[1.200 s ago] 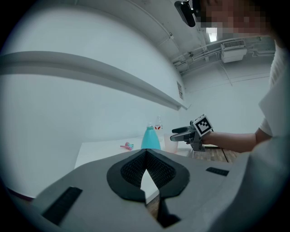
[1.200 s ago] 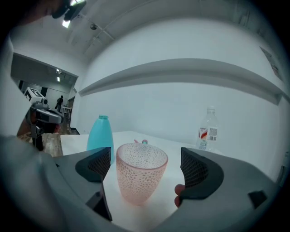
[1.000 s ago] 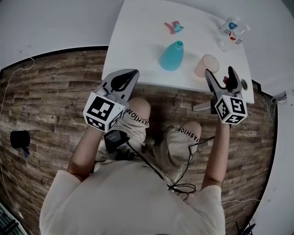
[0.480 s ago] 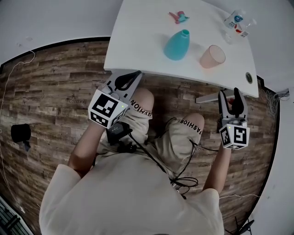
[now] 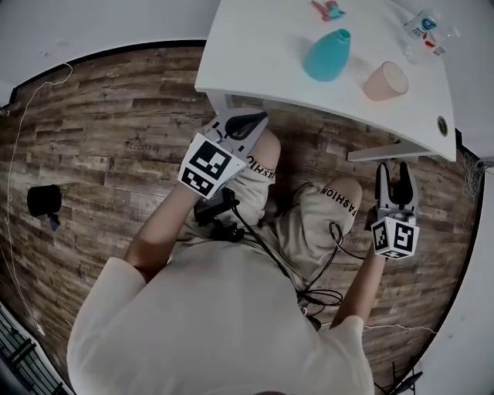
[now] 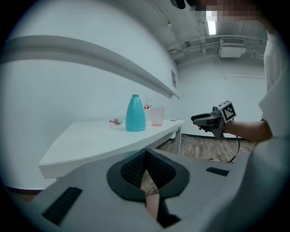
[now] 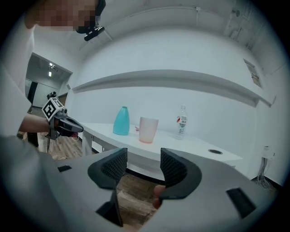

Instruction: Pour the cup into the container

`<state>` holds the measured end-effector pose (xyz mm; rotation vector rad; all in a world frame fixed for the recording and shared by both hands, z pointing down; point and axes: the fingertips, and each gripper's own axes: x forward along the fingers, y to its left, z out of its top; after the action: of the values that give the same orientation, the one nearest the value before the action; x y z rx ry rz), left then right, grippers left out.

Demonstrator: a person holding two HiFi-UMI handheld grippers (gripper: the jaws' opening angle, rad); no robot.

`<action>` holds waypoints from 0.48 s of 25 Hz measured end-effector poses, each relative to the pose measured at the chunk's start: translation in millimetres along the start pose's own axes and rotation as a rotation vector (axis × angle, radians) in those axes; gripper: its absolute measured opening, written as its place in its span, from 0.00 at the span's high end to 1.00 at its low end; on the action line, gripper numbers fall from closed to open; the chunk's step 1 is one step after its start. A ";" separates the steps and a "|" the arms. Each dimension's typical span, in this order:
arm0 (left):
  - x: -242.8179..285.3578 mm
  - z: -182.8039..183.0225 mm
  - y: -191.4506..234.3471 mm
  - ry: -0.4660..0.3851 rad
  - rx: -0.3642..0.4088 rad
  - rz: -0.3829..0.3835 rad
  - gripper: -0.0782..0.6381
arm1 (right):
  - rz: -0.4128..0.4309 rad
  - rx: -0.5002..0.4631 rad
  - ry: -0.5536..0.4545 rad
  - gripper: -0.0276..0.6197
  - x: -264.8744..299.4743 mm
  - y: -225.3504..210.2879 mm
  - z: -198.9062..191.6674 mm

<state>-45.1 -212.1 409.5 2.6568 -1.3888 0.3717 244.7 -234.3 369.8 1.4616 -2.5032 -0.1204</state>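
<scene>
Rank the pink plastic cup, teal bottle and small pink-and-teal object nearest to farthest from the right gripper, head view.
1. Pink plastic cup, ahead of the right gripper, whose empty jaws have just been closing.
2. Teal bottle, left of the cup.
3. Pink-and-teal object, farthest back.

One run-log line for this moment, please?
left hand-held gripper: shut, empty | right hand-held gripper: open, empty, jaws just been closing | cup: on table, untouched
</scene>
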 end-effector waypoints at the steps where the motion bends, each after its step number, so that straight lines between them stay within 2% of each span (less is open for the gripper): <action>1: 0.4 -2.9 -0.8 0.003 -0.004 -0.001 0.88 | -0.002 0.003 0.003 0.59 0.2 2.9 -4.1; 12: 19.2 -49.5 -13.1 0.070 0.002 -0.047 0.88 | -0.022 0.026 0.039 0.59 8.1 24.8 -55.5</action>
<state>-31.8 -209.0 462.5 2.6458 -1.3039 0.4563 233.6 -226.2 429.6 1.4866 -2.4674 -0.0624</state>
